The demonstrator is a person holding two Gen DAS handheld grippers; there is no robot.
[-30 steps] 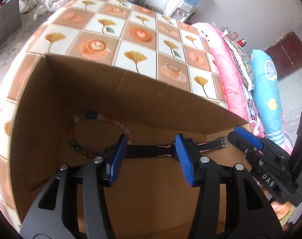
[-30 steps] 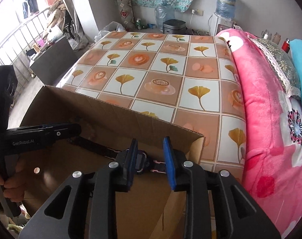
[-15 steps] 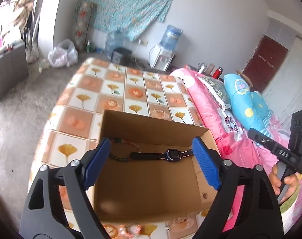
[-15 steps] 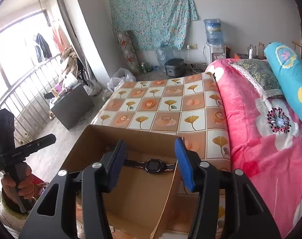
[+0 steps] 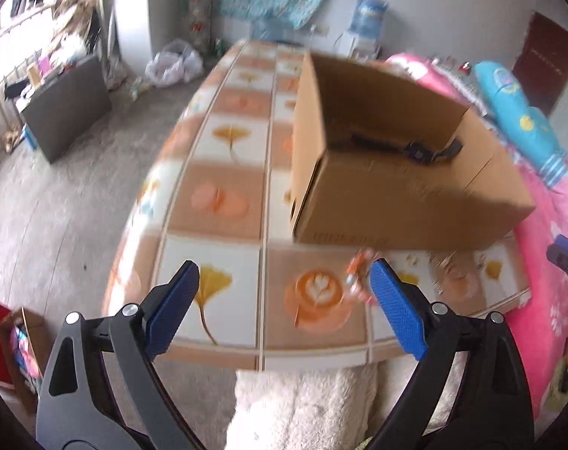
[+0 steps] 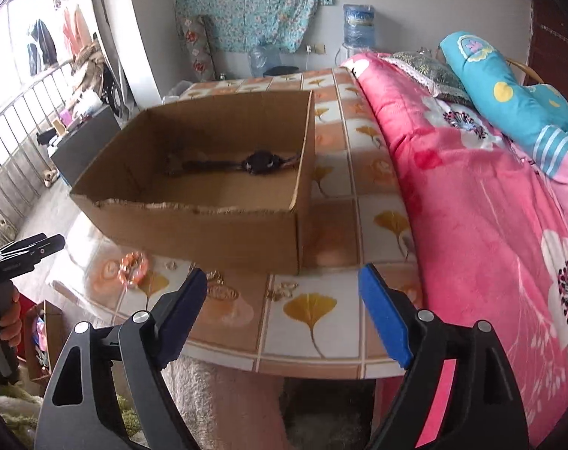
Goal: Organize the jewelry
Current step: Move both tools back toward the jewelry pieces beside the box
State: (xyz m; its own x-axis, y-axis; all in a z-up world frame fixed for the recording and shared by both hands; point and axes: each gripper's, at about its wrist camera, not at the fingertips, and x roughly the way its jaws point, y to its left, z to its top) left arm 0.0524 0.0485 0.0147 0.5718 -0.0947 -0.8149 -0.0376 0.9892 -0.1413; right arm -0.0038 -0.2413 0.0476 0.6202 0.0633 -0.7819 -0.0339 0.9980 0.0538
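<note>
A black watch [image 5: 415,152] [image 6: 259,161] lies stretched out inside the open cardboard box [image 5: 396,202] [image 6: 209,232]. In front of the box, an orange beaded bracelet [image 6: 134,264] [image 5: 358,273] rests on the patterned table. Small gold pieces [image 6: 284,290] lie beside it. My left gripper [image 5: 284,307] hovers over the table's near edge. Its jaws are opening and nothing is between them. My right gripper [image 6: 284,311] also hangs before the box, jaws opening, with nothing between them. Both are well back from the box.
The table [image 5: 216,202] carries a leaf-and-coffee print cloth. Pink bedding [image 6: 490,206] and a blue pillow [image 6: 508,101] border its right side. A fluffy white cushion [image 5: 302,405] sits below the near edge. A grey cabinet [image 5: 66,108] stands on the floor at left.
Both grippers let go of the watch, pulled back out of the box toward the table's near edge, and their jaws spread wide. The watch stays in the box.
</note>
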